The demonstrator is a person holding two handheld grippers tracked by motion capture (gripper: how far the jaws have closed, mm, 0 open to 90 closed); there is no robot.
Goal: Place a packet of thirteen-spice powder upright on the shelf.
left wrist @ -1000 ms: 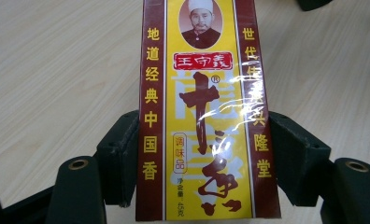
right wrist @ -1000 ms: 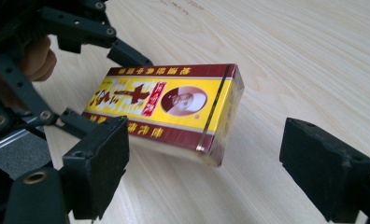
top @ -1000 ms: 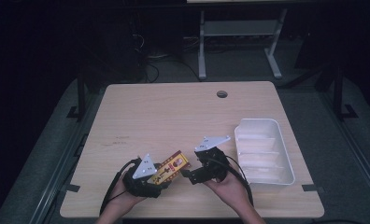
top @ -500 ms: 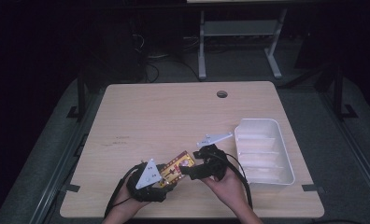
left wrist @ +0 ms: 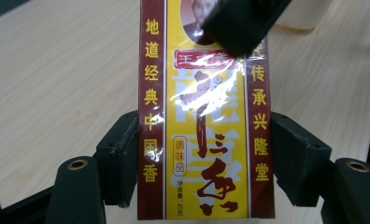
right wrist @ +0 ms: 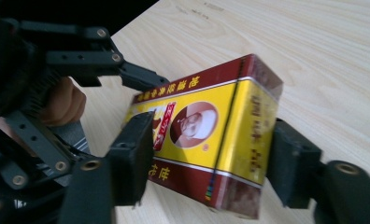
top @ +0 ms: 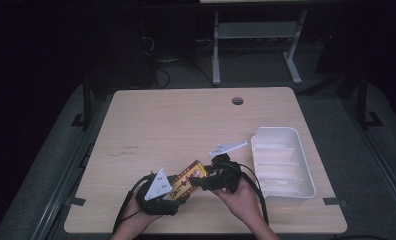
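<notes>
A yellow and dark red box (top: 188, 179) printed with Chinese characters hangs low over the table's front edge, held from both ends. My left gripper (top: 178, 189) is shut on its near end; in the left gripper view both jaws press the sides of the box (left wrist: 206, 140). My right gripper (top: 202, 181) grips the far end, and in the right gripper view its jaws clamp the box (right wrist: 206, 135) across its width. One right gripper jaw overlaps the box's top in the left gripper view. The left gripper (right wrist: 99, 65) appears behind the box in the right gripper view.
A white divided tray (top: 306, 170) stands at the table's right, just beyond my right hand. A round cable hole (top: 237, 101) sits near the far edge. The wooden table (top: 176, 125) stretches bare to the left and back.
My left gripper has shifted a little to the right, closer along the box. The right gripper and the box have hardly moved.
</notes>
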